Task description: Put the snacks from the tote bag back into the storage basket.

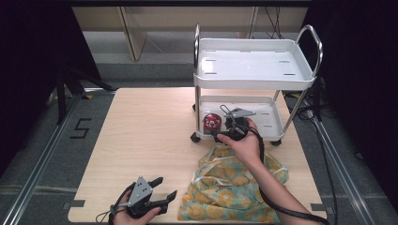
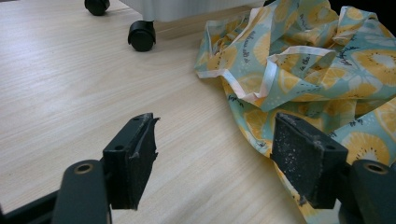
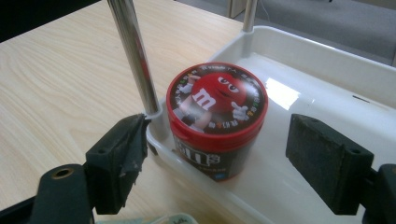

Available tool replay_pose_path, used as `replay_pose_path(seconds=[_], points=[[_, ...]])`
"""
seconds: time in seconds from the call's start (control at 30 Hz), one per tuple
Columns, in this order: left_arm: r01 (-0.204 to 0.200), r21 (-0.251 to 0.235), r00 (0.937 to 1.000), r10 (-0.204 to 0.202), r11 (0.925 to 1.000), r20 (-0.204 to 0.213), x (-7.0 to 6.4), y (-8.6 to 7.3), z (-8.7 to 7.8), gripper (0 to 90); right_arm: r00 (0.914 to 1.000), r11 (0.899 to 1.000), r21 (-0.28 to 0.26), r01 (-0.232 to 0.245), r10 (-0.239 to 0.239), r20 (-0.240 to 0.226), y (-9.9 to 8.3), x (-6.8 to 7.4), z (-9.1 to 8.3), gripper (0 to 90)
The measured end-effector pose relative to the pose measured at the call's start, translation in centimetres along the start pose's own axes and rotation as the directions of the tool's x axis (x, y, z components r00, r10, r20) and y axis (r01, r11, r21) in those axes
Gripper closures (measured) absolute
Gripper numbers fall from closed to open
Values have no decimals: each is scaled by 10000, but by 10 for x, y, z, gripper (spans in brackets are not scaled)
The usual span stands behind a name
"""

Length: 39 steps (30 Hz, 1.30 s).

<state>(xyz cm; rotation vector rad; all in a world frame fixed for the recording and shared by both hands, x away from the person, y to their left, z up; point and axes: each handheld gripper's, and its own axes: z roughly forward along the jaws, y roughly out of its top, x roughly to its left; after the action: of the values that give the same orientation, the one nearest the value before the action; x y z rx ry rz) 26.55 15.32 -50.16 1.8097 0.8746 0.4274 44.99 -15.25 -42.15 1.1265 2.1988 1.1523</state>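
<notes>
Scene: a small white cart (image 1: 281, 79) is standing on the tabletop (image 1: 141, 140) near its far right edge; a lemon-print bag (image 1: 220, 187) is lying crumpled at the near right edge, just in front of the cart.

Can: a red-lidded candy can (image 3: 217, 116) is sitting in the lower tray (image 3: 327, 88), in the tray's corner nearest the tabletop's centre, beside a chrome post (image 3: 135, 56). In the high view it is showing as a red disc (image 1: 212, 122).

Right tongs: the right tongs (image 3: 229, 158) are reaching to the lower tray's front rim, jaws spread wider than the can and sitting to either side of it, touching nothing. Judgement: this is lined up either to grip the can or to back off from it; which of the two I cannot tell.

Left tongs: the left tongs (image 2: 224, 154) are resting near the tabletop's near edge, left of the bag, jaws spread wide and holding nothing. One jaw is lying just over the bag's edge in its own view; contact cannot be told.

Why so held: judged, the left hand (image 1: 136, 215) is idling clear of the working side while the right hand (image 1: 246, 145) is doing the work at the cart.
</notes>
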Motion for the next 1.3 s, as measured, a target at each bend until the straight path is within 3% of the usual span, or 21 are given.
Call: replay_pose_path(seconds=[0.5,0.57,0.6,0.63,0.67,0.7,0.73,0.8,0.93,1.0,1.03,1.07,1.17,1.2,1.23,1.3], points=[[-1,-7,10000,1,10000,-24,0,0,0,301,9999,9999,116,99,-101,120,-12,-4,-26,225],[15,58,9999,-15,10000,-126,-1,0,0,301,9993,9993,162,344,-347,155,-14,-5,-29,227],[38,22,9999,-38,10000,-109,-1,0,0,301,9999,9998,160,128,-127,-62,-16,-6,-33,227],[-40,98,9999,41,9999,-138,-1,0,-1,301,9997,9996,172,237,-236,-37,-17,-7,-35,228],[-25,72,9999,27,10000,-143,-1,0,-1,301,10000,9997,222,-46,45,31,-19,-5,-38,229],[9,-23,10000,-10,10000,-48,0,0,0,301,9996,9995,100,285,-284,-73,-20,-9,-38,229],[9,-23,10000,-10,10000,-48,0,0,0,301,9996,9995,100,285,-284,-73,-20,-9,-38,229],[228,-28,9997,-229,9997,-121,-1,0,0,301,10000,9998,171,67,-66,-27,-24,-10,-43,231],[231,-4,9996,-231,9997,-189,-2,0,0,300,9999,9998,203,-57,54,156,-32,-12,-51,237],[209,88,9995,-207,9997,-235,-2,0,-1,301,9998,9998,137,171,-171,29,-34,-15,-53,239],[109,13,9998,-109,9999,-166,-1,0,0,301,9999,9998,147,-136,135,77,-39,-13,-58,243],[19,32,9999,-19,10000,-135,-1,0,0,301,9997,9997,39,224,-224,86,-41,-16,-59,244],[29,21,9999,-29,10000,-167,-1,0,0,301,9998,10000,60,36,-37,172,-45,-16,-65,247],[-27,62,9999,28,10000,-147,-1,0,0,301,9997,9997,-2,230,-230,36,-47,-17,-66,249],[-21,56,9999,22,10000,-157,-1,0,0,301,9996,9995,160,-280,281,-23,-52,-13,-72,251],[-25,33,9999,25,10000,-124,-1,0,1,301,9998,9997,-89,221,-221,-8,-56,-16,-74,253]])
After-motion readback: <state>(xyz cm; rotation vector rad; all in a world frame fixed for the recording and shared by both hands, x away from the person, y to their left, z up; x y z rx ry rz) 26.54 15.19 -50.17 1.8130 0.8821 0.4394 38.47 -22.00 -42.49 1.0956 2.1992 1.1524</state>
